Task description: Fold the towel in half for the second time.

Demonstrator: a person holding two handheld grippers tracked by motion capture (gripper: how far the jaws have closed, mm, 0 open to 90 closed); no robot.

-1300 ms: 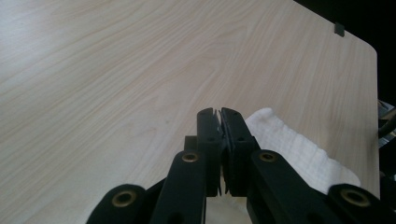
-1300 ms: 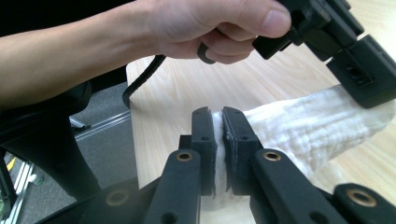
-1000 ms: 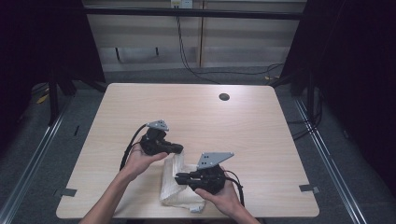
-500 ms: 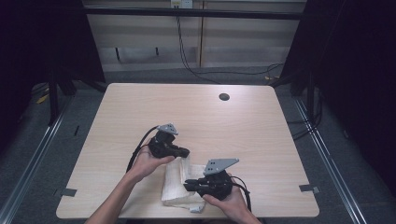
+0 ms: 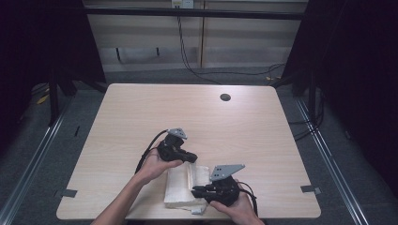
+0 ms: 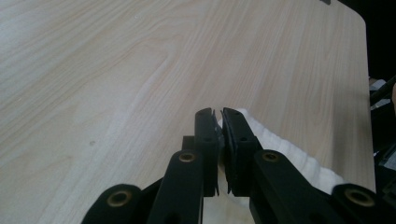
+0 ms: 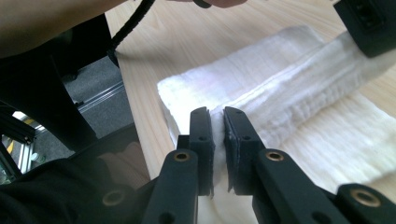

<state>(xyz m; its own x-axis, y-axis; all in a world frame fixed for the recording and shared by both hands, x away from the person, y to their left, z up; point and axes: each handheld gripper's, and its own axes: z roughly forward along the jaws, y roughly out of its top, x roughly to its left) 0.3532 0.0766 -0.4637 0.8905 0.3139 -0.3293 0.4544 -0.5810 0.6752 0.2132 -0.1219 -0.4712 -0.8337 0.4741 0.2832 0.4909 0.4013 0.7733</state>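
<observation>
A white folded towel (image 5: 179,186) lies on the wooden table (image 5: 211,122) near its front edge. My left gripper (image 5: 192,158) is at the towel's far edge, its jaws shut on a pinch of cloth. In the left gripper view that gripper (image 6: 219,114) holds the towel (image 6: 285,151) right at its tips. My right gripper (image 5: 195,190) is at the towel's near side. In the right gripper view its jaws (image 7: 217,114) are shut on a raised fold of the towel (image 7: 280,79). The left gripper (image 7: 369,23) shows at the top right of that view.
A small dark round hole (image 5: 225,97) sits far back on the table. The table's front edge runs just below the towel, and the floor and metal frame rails (image 5: 328,164) lie beyond its sides. A forearm (image 7: 51,23) crosses the top left of the right gripper view.
Both hands have shifted right and toward the front edge, sinking a little. The towel has bunched into a narrower fold between the two grippers.
</observation>
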